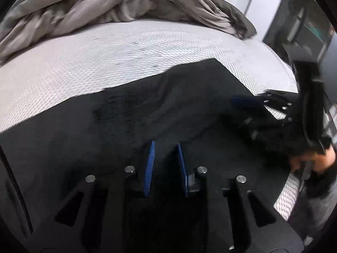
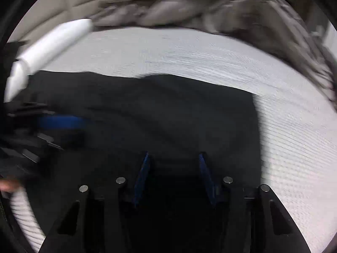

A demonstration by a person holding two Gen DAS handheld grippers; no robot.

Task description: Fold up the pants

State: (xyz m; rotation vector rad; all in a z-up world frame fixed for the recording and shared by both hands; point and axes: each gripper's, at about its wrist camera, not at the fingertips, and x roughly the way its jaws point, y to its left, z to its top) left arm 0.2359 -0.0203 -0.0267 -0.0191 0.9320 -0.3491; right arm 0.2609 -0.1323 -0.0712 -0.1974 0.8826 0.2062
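The black pants [image 1: 130, 113] lie flat on a white textured bed surface [image 1: 105, 59]; they also show in the right wrist view [image 2: 158, 113]. My left gripper [image 1: 165, 145] sits over the pants with its blue pads a narrow gap apart; black cloth fills the gap, and a grip cannot be told. My right gripper [image 2: 173, 155] is open over the pants, pads wide apart. The right gripper also shows at the right in the left wrist view [image 1: 252, 103], low over the pants' right edge. The left gripper appears blurred at the left in the right wrist view [image 2: 61, 122].
A rumpled grey-brown blanket [image 1: 118, 4] lies along the far side of the bed, also in the right wrist view [image 2: 189, 6]. A white tube-like object [image 2: 52, 42] sits at the left. Dark furniture [image 1: 305, 27] stands beyond the bed's right edge.
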